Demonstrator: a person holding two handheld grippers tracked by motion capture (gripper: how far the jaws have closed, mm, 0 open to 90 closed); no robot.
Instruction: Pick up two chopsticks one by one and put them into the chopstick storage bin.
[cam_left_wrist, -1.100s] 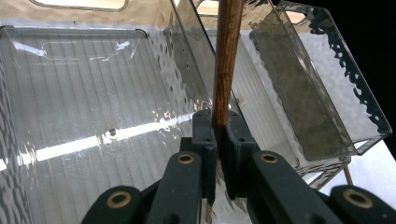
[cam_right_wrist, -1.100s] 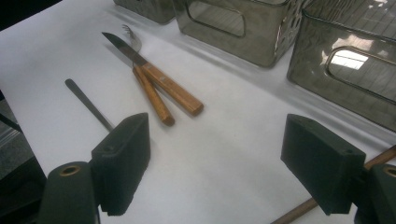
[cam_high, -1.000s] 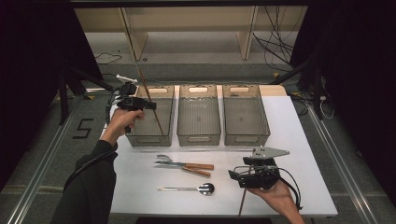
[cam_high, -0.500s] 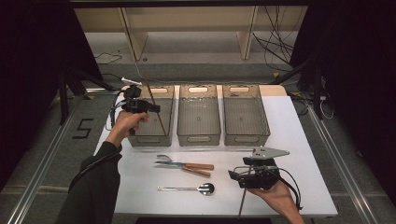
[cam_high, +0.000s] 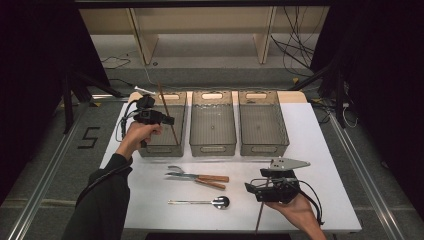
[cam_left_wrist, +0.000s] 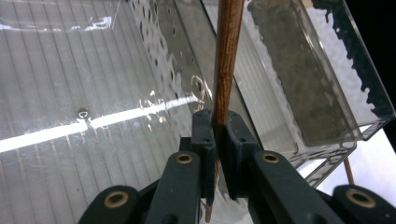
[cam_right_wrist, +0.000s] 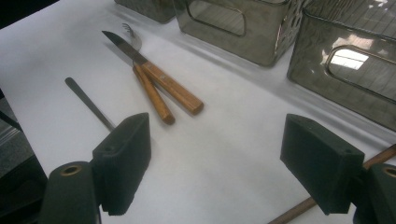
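Note:
My left gripper (cam_high: 165, 120) hangs over the left clear bin (cam_high: 150, 150), shut on a thin brown wooden stick (cam_high: 163, 97) that stands steeply, its lower end down in the bin. In the left gripper view the stick (cam_left_wrist: 224, 84) runs up from between the two pressed pads of that gripper (cam_left_wrist: 218, 128). My right gripper (cam_high: 257, 189) rests low at the front right of the table, open, with nothing between its jaws (cam_right_wrist: 219, 149). A second brown stick (cam_high: 260, 215) lies beneath it, and its end (cam_right_wrist: 299, 207) passes under the right jaw.
Two more clear bins, middle (cam_high: 212, 147) and right (cam_high: 264, 147), stand beside the left one. A knife (cam_right_wrist: 154, 74) and a fork (cam_high: 175, 169) with wooden handles lie crossed on the white table (cam_high: 325, 150). A metal spoon (cam_high: 200, 202) lies nearer the front edge.
My left gripper has shifted slightly to the right with the stick, over the left bin. The right gripper has stayed where it was.

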